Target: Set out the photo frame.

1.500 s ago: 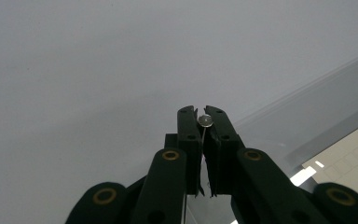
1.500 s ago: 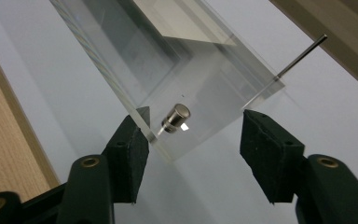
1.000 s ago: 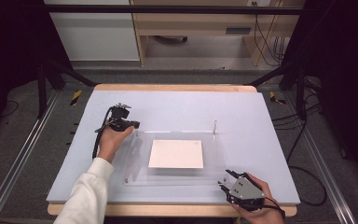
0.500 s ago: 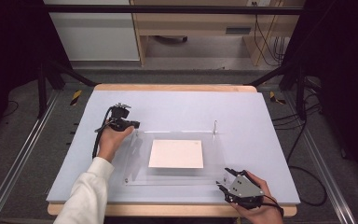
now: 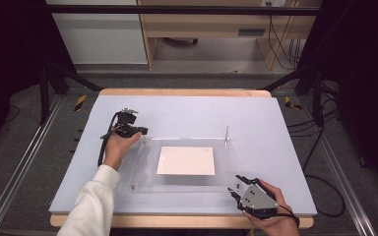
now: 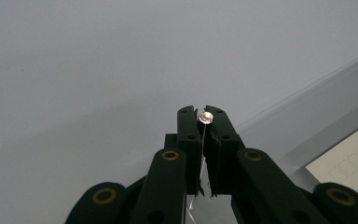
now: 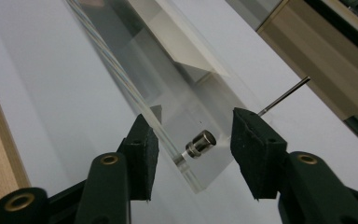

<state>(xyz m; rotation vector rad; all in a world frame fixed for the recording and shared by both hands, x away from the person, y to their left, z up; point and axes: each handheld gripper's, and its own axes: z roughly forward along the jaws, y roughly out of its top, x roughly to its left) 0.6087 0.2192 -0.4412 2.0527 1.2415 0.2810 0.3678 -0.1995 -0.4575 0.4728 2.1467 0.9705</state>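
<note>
Jaws of the left gripper (image 6: 203,122) are clamping a thin pin; the right gripper's (image 7: 193,154) jaws, just closing, are straddling the acrylic frame's (image 5: 145,147) metal standoff (image 7: 198,143) untouched.

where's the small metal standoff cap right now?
Right gripper view: small metal standoff cap sits on the clear acrylic panel's near corner, between the right gripper's open jaws, untouched.
</note>
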